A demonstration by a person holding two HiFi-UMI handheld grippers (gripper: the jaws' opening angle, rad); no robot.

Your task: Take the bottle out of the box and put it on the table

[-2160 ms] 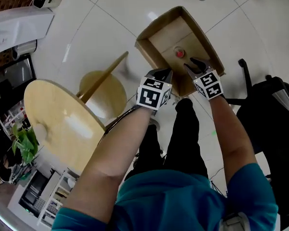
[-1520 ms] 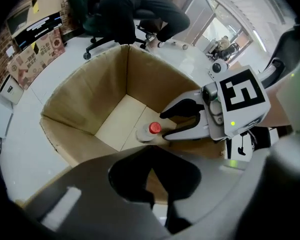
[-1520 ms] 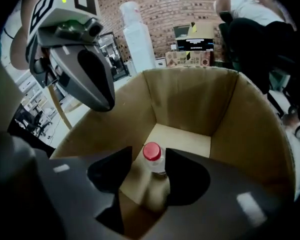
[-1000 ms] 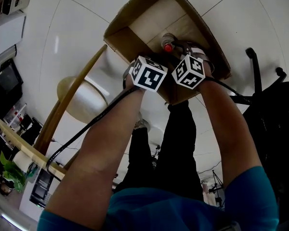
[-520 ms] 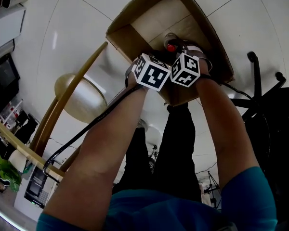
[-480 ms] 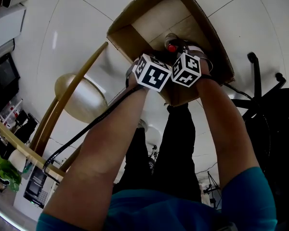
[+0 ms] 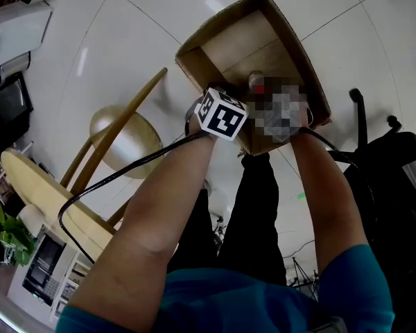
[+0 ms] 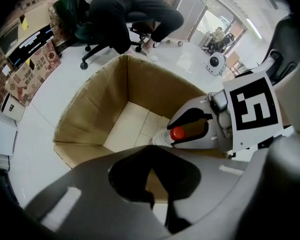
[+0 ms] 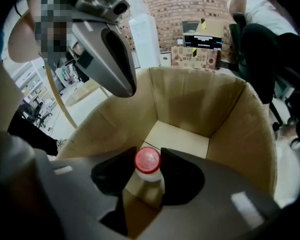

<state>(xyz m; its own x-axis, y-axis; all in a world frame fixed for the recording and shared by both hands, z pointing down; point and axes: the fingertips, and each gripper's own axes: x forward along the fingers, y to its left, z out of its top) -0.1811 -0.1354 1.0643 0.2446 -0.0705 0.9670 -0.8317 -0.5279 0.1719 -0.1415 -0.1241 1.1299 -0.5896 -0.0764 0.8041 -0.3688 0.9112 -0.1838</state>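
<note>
An open cardboard box stands on the white floor below me. Inside it is a pale bottle with a red cap, standing upright. My right gripper is shut on the bottle's neck just under the cap, one dark pad on each side. In the left gripper view the same bottle shows in the right gripper, above the box floor. My left gripper hovers over the box's near wall, jaws together with nothing between them. In the head view its marker cube is beside the blurred right gripper.
A round wooden table on a round base stands left of the box. A black office chair is at the right. A black cable hangs from the left gripper. A person sits on a chair beyond the box.
The right gripper has closed on the bottle's neck. Both hands have come up a little, the bottle with the right one. The head view has pulled back from the box.
</note>
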